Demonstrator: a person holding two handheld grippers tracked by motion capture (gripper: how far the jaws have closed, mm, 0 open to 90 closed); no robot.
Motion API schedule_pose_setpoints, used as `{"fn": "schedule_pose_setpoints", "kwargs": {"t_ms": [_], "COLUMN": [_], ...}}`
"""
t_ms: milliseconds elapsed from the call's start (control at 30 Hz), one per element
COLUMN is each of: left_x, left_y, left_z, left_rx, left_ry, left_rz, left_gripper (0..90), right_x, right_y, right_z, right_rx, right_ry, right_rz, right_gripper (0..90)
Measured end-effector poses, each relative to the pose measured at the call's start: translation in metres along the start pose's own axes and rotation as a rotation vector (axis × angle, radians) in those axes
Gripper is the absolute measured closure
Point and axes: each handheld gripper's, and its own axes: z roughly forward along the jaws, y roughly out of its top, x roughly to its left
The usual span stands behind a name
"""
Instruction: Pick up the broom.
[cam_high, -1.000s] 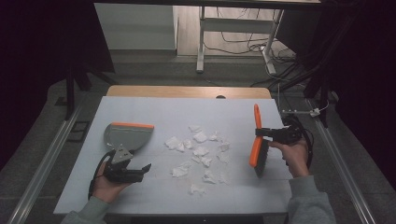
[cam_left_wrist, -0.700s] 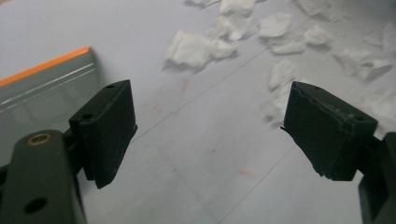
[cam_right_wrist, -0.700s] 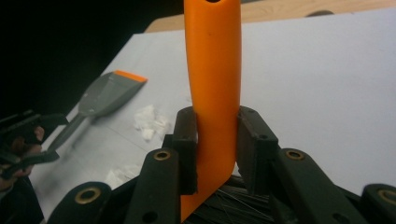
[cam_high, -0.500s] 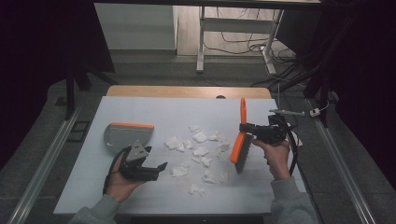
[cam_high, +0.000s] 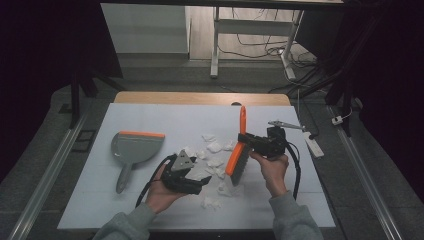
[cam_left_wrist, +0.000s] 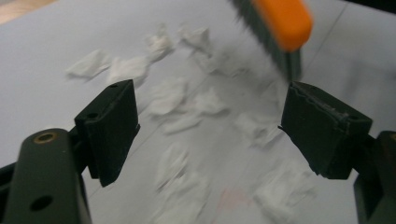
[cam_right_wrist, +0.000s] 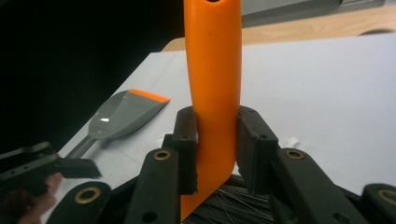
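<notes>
An orange brush (cam_high: 237, 154) with dark bristles hangs tilted over a scatter of white paper scraps (cam_high: 215, 148) in the middle of the white table (cam_high: 150, 120). My right gripper (cam_high: 245, 138) is shut on its orange handle (cam_right_wrist: 214, 70), which stands between the two pads. My left gripper (cam_high: 199, 186) is open with nothing in it, just left of the scraps and pointing right at them. From the left gripper (cam_left_wrist: 208, 122) view, the scraps (cam_left_wrist: 170, 95) lie ahead and the brush head (cam_left_wrist: 280, 23) hovers at the top right. A grey dustpan (cam_high: 134, 148) with an orange lip lies at the left.
A small white bar (cam_high: 315, 146) and a thin metal piece (cam_high: 285, 124) lie near the table's right edge. Metal rails (cam_high: 55, 165) run along both sides of the table. The dustpan (cam_right_wrist: 123, 115) sits beyond my left gripper (cam_right_wrist: 42, 164) in the right gripper view.
My left gripper has moved right, away from the dustpan and up to the scraps. My right gripper has carried the brush left, from the table's right side to over the scraps.
</notes>
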Motion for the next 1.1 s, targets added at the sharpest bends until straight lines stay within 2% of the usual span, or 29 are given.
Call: {"fn": "schedule_pose_setpoints", "kwargs": {"t_ms": [200, 300, 367, 500, 600, 700, 767, 800, 833, 933, 967, 1000, 1033, 1100], "left_x": [-0.009, -0.010, -0.011, -0.012, -0.013, -0.014, -0.012, -0.011, -0.010, -0.006, -0.005, -0.004, -0.004, -0.002], "left_y": [0.008, 0.009, 0.009, 0.009, 0.008, 0.008, 0.007, 0.007, 0.006, 0.006, 0.005, 0.005, 0.005, 0.005], "left_z": [0.022, 0.030, 0.035, 0.043, 0.048, 0.050, 0.051, 0.051, 0.050, 0.048, 0.047, 0.046, 0.046, 0.045], "left_rx": [-0.005, -0.013, -0.019, -0.018, -0.023, -0.036, -0.031, -0.038, -0.044, -0.064, -0.065, -0.075, -0.075, -0.077], "left_ry": [-0.019, -0.023, -0.026, -0.020, -0.010, 0.003, 0.013, 0.015, 0.014, 0.004, -0.004, -0.013, -0.013, -0.013], "left_rz": [-0.001, -0.015, -0.025, -0.032, -0.032, -0.040, -0.041, -0.053, -0.059, -0.071, -0.068, -0.072, -0.072, -0.075], "left_gripper": [21.3, 22.9, 23.9, 26.1, 29.9, 34.6, 35.7, 35.7, 41.3, 50.8, 50.8, 60.8, 66.1, 69.7], "right_x": [0.009, 0.010, 0.012, 0.016, 0.019, 0.019, 0.021, 0.021, 0.023, 0.026, 0.026, 0.026, 0.026, 0.027], "right_y": [-0.008, -0.012, -0.014, -0.016, -0.017, -0.019, -0.020, -0.020, -0.021, -0.022, -0.022, -0.023, -0.023, -0.024], "right_z": [0.009, 0.014, 0.016, 0.017, 0.020, 0.020, 0.020, 0.020, 0.019, 0.018, 0.018, 0.018, 0.018, 0.019], "right_rx": [-0.026, -0.036, -0.048, -0.067, -0.074, -0.089, -0.104, -0.104, -0.116, -0.135, -0.135, -0.138, -0.137, -0.132], "right_ry": [-0.005, 0.013, 0.002, 0.004, 0.022, 0.033, 0.029, 0.029, 0.031, 0.028, 0.028, 0.038, 0.042, 0.048], "right_rz": [0.011, 0.029, 0.023, 0.030, 0.042, 0.063, 0.061, 0.061, 0.061, 0.059, 0.059, 0.072, 0.075, 0.080], "right_gripper": [71.1, 71.1, 71.1, 71.1, 71.1, 71.1, 71.0, 71.0, 71.0, 71.0, 71.0, 71.0, 71.0, 71.0]}}
